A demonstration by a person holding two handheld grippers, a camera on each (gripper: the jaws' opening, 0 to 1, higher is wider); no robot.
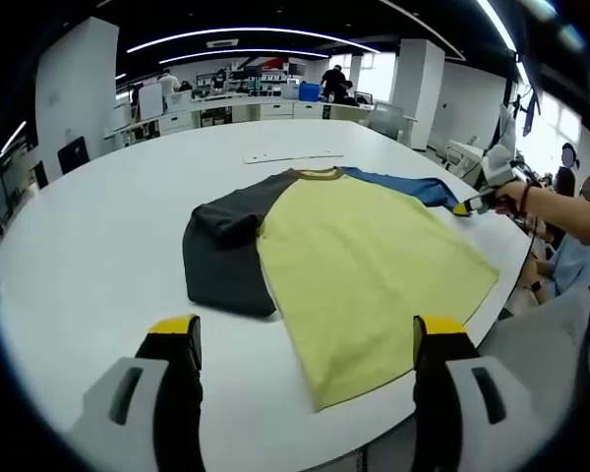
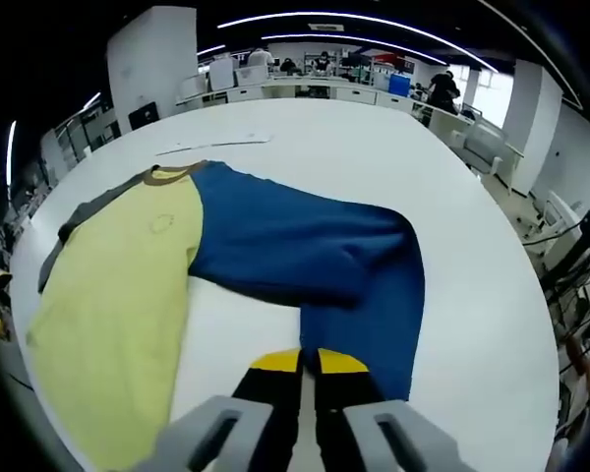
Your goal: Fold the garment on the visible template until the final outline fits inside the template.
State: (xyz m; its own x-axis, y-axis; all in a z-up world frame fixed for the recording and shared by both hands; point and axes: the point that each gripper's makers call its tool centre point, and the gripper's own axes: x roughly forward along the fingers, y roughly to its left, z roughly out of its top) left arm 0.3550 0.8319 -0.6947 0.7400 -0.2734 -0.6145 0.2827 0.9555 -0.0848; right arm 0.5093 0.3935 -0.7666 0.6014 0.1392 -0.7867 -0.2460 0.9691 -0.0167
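A shirt lies flat on the white round table [image 1: 98, 246]. Its body is yellow [image 1: 364, 265], with a brown collar [image 1: 318, 174]. The dark grey sleeve [image 1: 221, 256] is folded in against the body. The blue sleeve [image 2: 315, 256] stretches out and bends toward my right gripper [image 2: 309, 362], whose yellow-tipped jaws are shut on the sleeve's end. In the left gripper view that right gripper [image 1: 469, 206] sits at the sleeve tip, held by a person's hand. My left gripper [image 1: 306, 334] hangs open above the near hem, holding nothing.
A thin pale flat strip [image 1: 293, 156] lies on the table beyond the collar, also seen as a strip [image 2: 216, 145] in the right gripper view. The table edge [image 1: 511, 285] runs close to the shirt's right side. People sit at the right; desks stand far behind.
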